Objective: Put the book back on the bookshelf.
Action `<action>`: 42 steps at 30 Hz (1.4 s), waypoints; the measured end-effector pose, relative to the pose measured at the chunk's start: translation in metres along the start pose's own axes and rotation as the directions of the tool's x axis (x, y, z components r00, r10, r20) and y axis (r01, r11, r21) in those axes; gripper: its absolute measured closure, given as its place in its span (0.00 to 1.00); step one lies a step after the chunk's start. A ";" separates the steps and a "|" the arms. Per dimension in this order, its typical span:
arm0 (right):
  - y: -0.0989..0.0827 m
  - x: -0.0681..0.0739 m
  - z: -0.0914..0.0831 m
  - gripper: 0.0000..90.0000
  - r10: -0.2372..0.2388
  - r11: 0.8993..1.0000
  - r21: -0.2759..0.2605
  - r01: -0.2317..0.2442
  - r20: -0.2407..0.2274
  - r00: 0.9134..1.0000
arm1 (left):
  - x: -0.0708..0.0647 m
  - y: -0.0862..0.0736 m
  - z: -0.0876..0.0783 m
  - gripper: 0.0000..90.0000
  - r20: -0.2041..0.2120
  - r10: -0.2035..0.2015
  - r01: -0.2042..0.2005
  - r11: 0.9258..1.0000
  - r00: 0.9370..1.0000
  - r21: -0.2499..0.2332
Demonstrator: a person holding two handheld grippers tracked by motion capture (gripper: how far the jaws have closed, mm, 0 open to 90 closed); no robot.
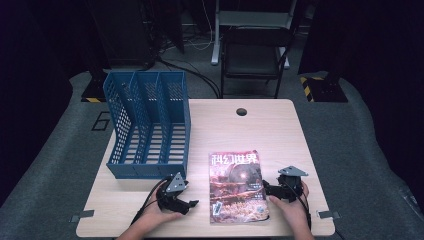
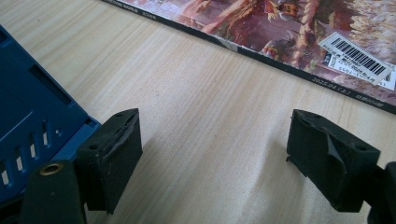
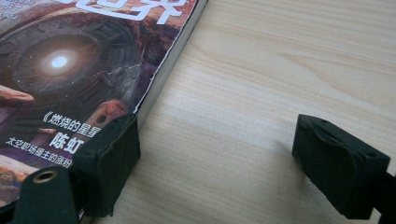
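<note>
the magazine (image 1: 236,186) lies flat on the tabletop (image 1: 280,130), between the left gripper (image 1: 192,204) and right gripper (image 1: 265,189), both with fingers apart and empty. it looks light, floppy and glossy; its right edge seems best to pinch. one magazine, one blue three-slot file rack (image 1: 149,125).

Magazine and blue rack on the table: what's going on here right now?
A person holds a hand-held gripper in each hand, one on either side of the magazine, which lies flat, cover up, on the wooden table. The left hand-held gripper and the right hand-held gripper both have jaws open and empty. The blue file rack stands empty at the table's left. Nothing is gripped yet.
</note>
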State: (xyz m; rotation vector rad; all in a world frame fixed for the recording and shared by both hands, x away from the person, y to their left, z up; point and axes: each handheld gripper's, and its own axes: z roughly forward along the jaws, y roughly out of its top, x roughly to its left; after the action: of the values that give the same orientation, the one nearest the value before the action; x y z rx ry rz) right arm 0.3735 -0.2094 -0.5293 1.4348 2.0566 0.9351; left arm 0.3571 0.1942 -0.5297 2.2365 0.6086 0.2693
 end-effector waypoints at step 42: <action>0.021 0.023 -0.023 0.55 0.068 0.997 -0.028 -0.073 -0.148 0.987 | -0.012 0.010 -0.013 0.38 0.037 -0.155 0.156 0.988 0.987 -0.023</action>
State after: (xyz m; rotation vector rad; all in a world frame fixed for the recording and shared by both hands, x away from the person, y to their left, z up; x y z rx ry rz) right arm 0.3624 -0.1888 -0.4976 1.4694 2.0948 1.1293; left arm 0.3450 0.1905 -0.5136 2.1507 0.7520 0.1578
